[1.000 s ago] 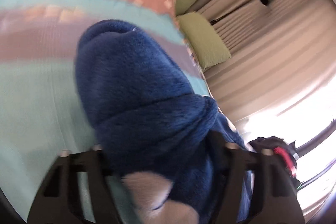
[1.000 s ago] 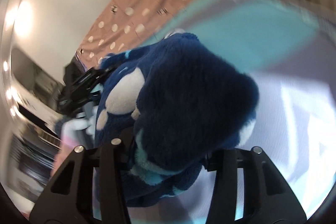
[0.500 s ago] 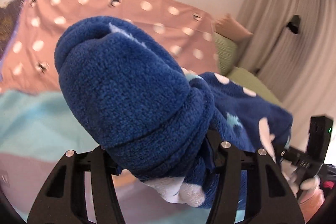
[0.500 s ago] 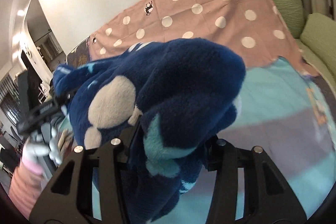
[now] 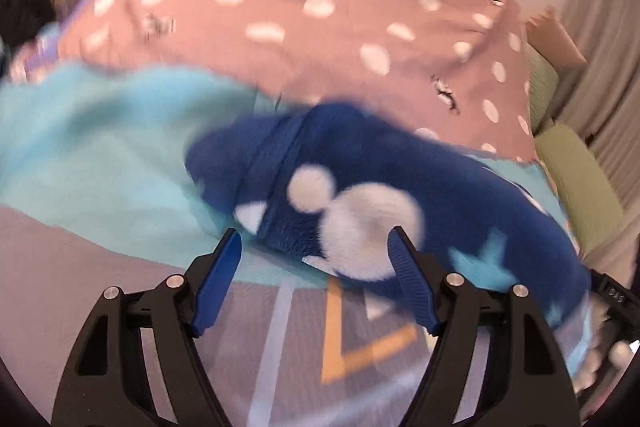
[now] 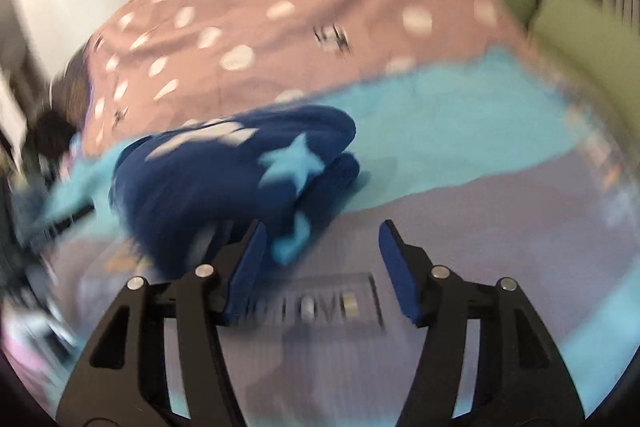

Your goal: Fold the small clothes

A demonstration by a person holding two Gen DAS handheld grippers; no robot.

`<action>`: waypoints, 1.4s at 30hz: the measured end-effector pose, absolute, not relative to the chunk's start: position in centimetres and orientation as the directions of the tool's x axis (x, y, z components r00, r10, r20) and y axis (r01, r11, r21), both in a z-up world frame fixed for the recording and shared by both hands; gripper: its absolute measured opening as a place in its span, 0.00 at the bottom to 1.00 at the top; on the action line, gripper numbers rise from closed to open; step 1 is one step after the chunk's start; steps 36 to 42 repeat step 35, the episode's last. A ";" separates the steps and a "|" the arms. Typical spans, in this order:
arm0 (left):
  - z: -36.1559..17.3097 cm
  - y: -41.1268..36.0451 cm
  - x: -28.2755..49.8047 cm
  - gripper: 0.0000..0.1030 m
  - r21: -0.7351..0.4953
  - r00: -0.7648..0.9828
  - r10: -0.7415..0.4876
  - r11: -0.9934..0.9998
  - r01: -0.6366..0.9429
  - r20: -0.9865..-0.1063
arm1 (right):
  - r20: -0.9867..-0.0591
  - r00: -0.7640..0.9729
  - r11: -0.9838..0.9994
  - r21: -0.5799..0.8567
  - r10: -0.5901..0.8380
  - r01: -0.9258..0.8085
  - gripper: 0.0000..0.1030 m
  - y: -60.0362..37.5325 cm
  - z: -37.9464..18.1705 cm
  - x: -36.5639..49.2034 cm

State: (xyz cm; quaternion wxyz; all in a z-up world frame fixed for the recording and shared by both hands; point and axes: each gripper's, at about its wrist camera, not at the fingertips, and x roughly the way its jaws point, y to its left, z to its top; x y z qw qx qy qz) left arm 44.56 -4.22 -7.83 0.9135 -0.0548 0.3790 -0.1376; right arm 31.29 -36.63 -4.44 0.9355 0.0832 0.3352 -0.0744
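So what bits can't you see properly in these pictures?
- Blue garment: motion blur in both views, so its fold and what kind of clothing it is are unclear; in the left view its lower edge sits behind the left gripper.
- Grey label on the bed, right view: its lettering is too blurred to read.
- Dark shape at the right view's left edge: blurred and cut off.

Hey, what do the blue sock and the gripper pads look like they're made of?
Blue sock: looks like plush fleece, matte and fuzzy, with soft-edged white dots and light blue stars; blur hides the weave. Pads on the left gripper: blue with fine ridges, probably rubber or soft plastic. The right gripper has the same blue pads on black, smooth, likely plastic fingers.
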 end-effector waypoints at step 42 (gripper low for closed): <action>3.4 -2.7 0.3 0.99 -0.050 0.823 -0.271 0.957 0.285 -0.499 | -0.537 0.841 0.970 0.165 -0.065 0.180 0.98 -21.1 5.6 -3.8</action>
